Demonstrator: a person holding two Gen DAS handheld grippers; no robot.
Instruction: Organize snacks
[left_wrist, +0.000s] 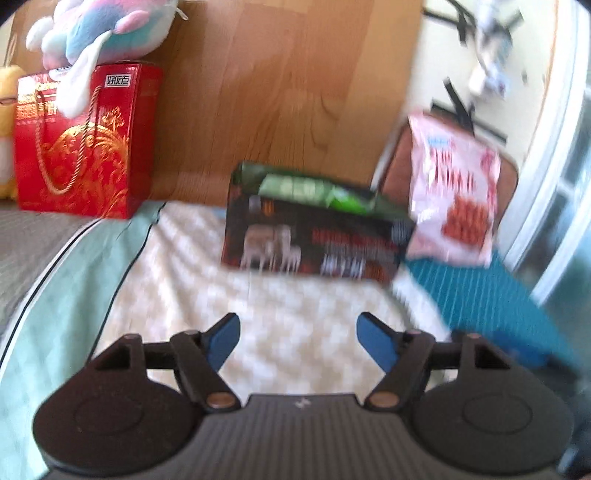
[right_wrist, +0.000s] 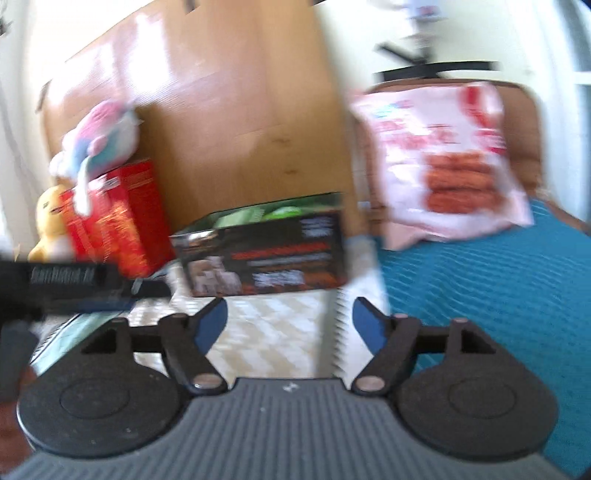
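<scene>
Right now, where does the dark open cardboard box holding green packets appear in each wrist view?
Left wrist: dark open cardboard box at centre, ahead of the open claw.
Right wrist: the box at centre, slightly left.
Shared landmark: the pink snack bag lies to its right in both.

Counts, both views blurred:

- Dark open-top box (left_wrist: 317, 240): one, standing on the bed.
- Green snack packets (left_wrist: 295, 190) inside it: at least two; exact number unclear.
- Pink snack bag (left_wrist: 452, 192) printed with reddish-brown pieces: one.
- Red gift box (left_wrist: 85, 144) with gold pattern and rope handle: one.
- Plush toys: two, one pastel pink-blue-white (left_wrist: 92, 33) on top of the red box, one yellow (right_wrist: 50, 218) beside it.
- Large cardboard panel (left_wrist: 277, 92): one.
- Teal blanket (left_wrist: 491, 299): one.
- Checked cream bed cover (left_wrist: 258, 295): one.
</scene>
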